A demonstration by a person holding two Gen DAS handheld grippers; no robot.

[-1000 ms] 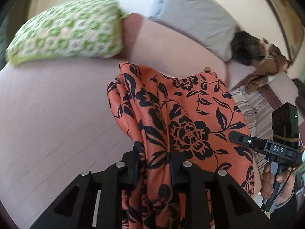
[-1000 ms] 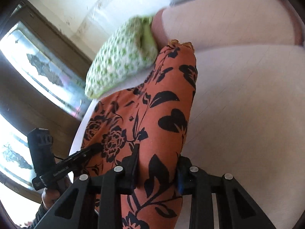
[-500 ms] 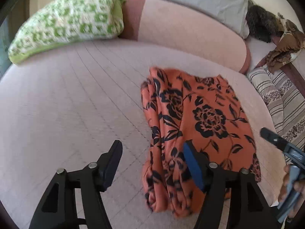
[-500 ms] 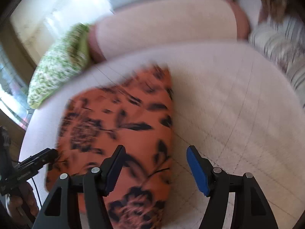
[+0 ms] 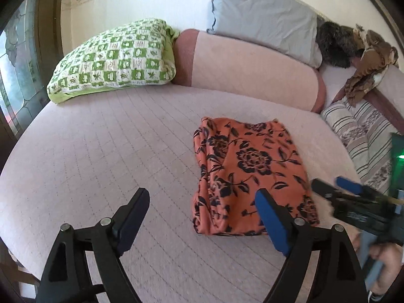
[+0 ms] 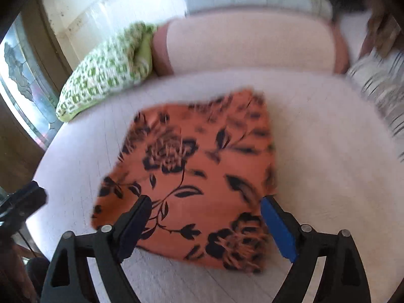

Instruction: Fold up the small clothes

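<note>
Blue-padded jaws on your left hand-held gripper (image 5: 202, 217) and right hand-held gripper (image 6: 205, 223) are spreading wider, gripping nothing. The orange cloth (image 5: 246, 174) with black flowers lies folded into a rough rectangle, flat on the pale pink bed (image 5: 101, 151), well short of the green checked pillow (image 5: 113, 58).

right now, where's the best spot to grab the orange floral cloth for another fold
Probably the near corners of the orange floral cloth, coming in low from the near side. It lies flat and free on the pink bed cover, its near edge thick with stacked layers. The left gripper and right gripper are both opening, pressing nothing.
</note>
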